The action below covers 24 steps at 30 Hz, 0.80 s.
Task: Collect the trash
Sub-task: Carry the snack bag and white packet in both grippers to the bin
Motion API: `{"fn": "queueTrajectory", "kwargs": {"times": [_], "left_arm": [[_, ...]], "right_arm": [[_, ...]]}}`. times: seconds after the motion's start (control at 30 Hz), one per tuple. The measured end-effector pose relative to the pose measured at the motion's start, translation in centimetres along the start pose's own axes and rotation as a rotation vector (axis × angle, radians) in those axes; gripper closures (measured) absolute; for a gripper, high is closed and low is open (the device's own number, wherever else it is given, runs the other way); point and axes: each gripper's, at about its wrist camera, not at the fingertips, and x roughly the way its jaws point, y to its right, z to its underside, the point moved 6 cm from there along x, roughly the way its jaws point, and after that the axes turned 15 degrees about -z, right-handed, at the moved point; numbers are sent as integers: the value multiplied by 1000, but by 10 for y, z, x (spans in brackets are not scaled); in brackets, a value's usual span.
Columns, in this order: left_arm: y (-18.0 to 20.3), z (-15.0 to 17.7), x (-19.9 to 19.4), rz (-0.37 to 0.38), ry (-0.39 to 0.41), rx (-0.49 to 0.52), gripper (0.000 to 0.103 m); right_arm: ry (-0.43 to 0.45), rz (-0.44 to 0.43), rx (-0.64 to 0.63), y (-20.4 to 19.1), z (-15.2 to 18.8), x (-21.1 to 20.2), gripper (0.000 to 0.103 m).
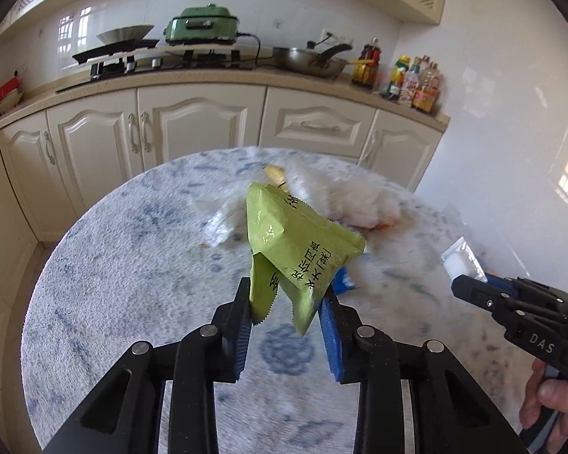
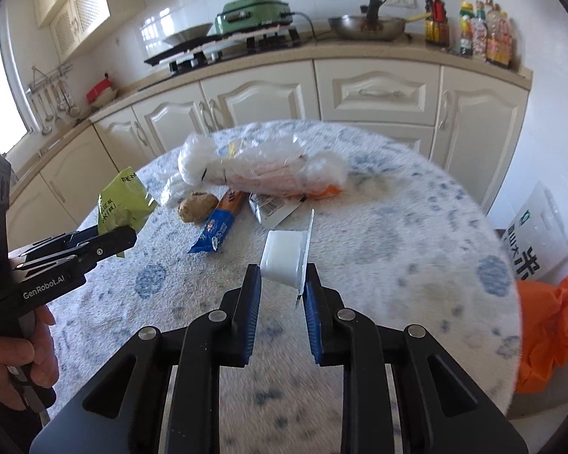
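Note:
My left gripper (image 1: 286, 295) is shut on a green snack wrapper (image 1: 295, 246) and holds it above the round table (image 1: 113, 265); it also shows in the right wrist view (image 2: 123, 204). My right gripper (image 2: 282, 283) is shut on a small white plastic cup (image 2: 284, 257) with a peeled foil lid, lifted over the table; the cup also shows in the left wrist view (image 1: 460, 261). On the table lie a crumpled clear plastic bag (image 2: 261, 166), a blue wrapper (image 2: 219, 227), a brown lump (image 2: 197, 206) and a grey packet (image 2: 272, 206).
An orange bag (image 2: 549, 325) and a white printed sack (image 2: 534, 242) sit on the floor right of the table. Cream kitchen cabinets (image 2: 375, 87) stand behind, with a stove, a green cooker (image 2: 253, 13), a pan and bottles on the counter.

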Motion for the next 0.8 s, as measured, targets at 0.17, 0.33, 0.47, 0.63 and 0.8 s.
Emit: {"fn": "queueTrajectory", "kwargs": {"times": [0.17,0.33,0.47,0.63,0.8], "left_arm": [[26,-3,-35,54,67,9,74],[67,-2,-75,131,128,31,73],[102,-2,-101,192,170,61,73],[153,0,-129,287,202,105,73],[210,9,-145,388,197,163,73]], "right_arm": [[67,17,-4,3,0,-46,81],[135,58,4,16,2,-98,81],[185,102,22,34,8,-141,81],[237,171,61,64,24,-196,81],[266,267,114,99,49,-245,81]]}}
